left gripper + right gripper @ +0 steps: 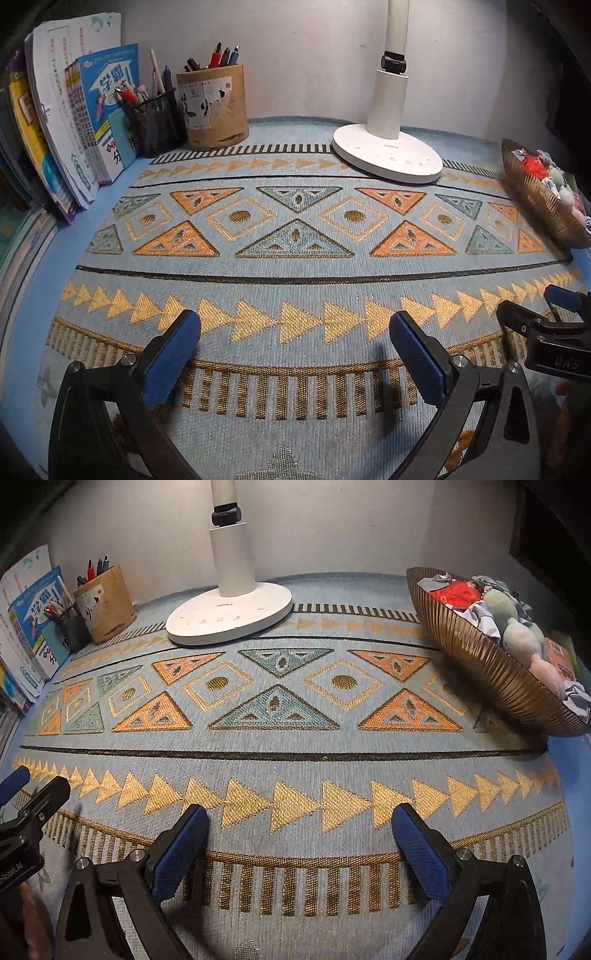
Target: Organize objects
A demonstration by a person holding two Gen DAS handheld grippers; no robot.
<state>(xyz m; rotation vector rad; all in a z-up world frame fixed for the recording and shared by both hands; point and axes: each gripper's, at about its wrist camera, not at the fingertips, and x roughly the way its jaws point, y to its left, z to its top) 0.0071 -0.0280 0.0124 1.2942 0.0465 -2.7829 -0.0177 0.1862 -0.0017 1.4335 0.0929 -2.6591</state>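
My left gripper is open and empty, low over the patterned mat. My right gripper is open and empty too, over the mat's near part. A brown ribbed bowl at the right holds plush toys, a red item and crumpled bits; it shows at the right edge of the left wrist view. A cardboard pen holder and a black mesh pen cup with pens stand at the back left. Each gripper shows at the edge of the other's view.
A white desk lamp stands at the back middle, also in the right wrist view. Upright books line the left side. A wall closes the back.
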